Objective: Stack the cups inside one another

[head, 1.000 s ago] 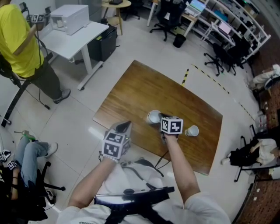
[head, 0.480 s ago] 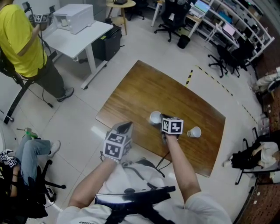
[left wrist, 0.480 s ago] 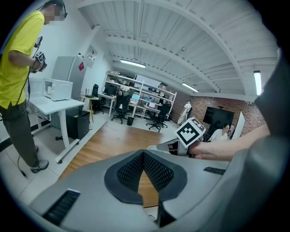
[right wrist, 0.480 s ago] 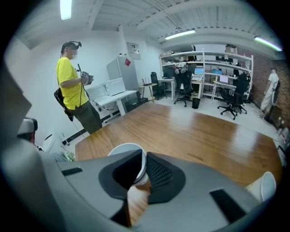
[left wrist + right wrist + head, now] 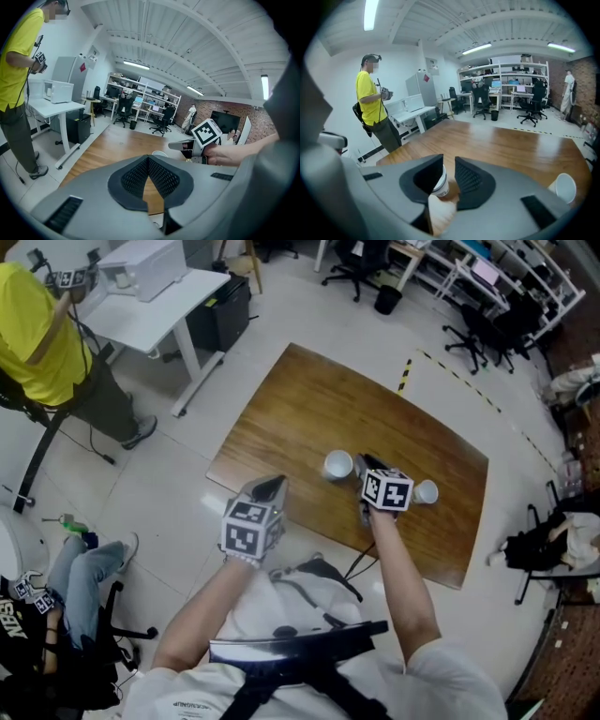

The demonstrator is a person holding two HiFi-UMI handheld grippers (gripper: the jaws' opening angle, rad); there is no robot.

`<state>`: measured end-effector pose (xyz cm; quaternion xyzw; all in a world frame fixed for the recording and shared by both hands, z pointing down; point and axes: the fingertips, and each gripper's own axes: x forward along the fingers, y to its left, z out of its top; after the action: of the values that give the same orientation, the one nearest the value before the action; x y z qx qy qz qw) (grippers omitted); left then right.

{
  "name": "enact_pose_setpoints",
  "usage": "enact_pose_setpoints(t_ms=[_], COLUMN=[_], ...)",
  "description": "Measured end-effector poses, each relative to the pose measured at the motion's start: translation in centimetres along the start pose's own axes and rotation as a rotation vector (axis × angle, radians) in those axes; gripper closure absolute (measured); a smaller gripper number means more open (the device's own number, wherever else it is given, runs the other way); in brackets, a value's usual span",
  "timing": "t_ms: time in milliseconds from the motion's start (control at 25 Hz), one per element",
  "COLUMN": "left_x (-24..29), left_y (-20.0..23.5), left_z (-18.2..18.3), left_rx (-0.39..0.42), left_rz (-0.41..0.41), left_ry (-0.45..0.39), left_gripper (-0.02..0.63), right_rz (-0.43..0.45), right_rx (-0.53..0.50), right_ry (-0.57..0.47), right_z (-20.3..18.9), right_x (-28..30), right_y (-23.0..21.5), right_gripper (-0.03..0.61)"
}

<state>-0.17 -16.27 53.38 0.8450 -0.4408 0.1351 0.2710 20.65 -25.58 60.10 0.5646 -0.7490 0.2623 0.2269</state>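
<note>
Only blurred dark print on white cup (image 5: 439,183), wooden table (image 5: 511,145)

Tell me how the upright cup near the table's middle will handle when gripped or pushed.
The cup looks empty and thin-walled, so probably very light and easy to crush under a hard squeeze. Standing upright on the glossy wooden table, it would likely slide or tip if nudged near the rim.
</note>
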Motion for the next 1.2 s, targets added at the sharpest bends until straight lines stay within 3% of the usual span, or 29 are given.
enact_pose_setpoints(t_ms=[320, 680, 1000, 1200], left_x=[0.3, 0.7, 1.3, 2.0], left_y=[0.2, -4.1, -8.6, -10.4], left_z=[0.8, 0.6, -0.6, -1.1], left_rx=[0.012, 0.093, 0.154, 0.164], left_rz=[-0.118, -0.277, -0.369, -0.377], left_ry=[0.015, 0.057, 0.092, 0.112], left_gripper=[0.617, 0.617, 0.617, 0.617], right_rz=[-0.046, -0.125, -0.196, -0.214], right_rx=[0.158, 0.325, 0.381, 0.385], right_ry=[-0.128, -0.254, -0.283, -0.27], right_z=[0.7, -1.2, -3.7, -4.6], right_x=[-5.6, -11.9, -15.7, -16.8], right_y=[0.4, 0.2, -1.3, -2.8], right_gripper=[0.476, 0.476, 0.476, 0.476])
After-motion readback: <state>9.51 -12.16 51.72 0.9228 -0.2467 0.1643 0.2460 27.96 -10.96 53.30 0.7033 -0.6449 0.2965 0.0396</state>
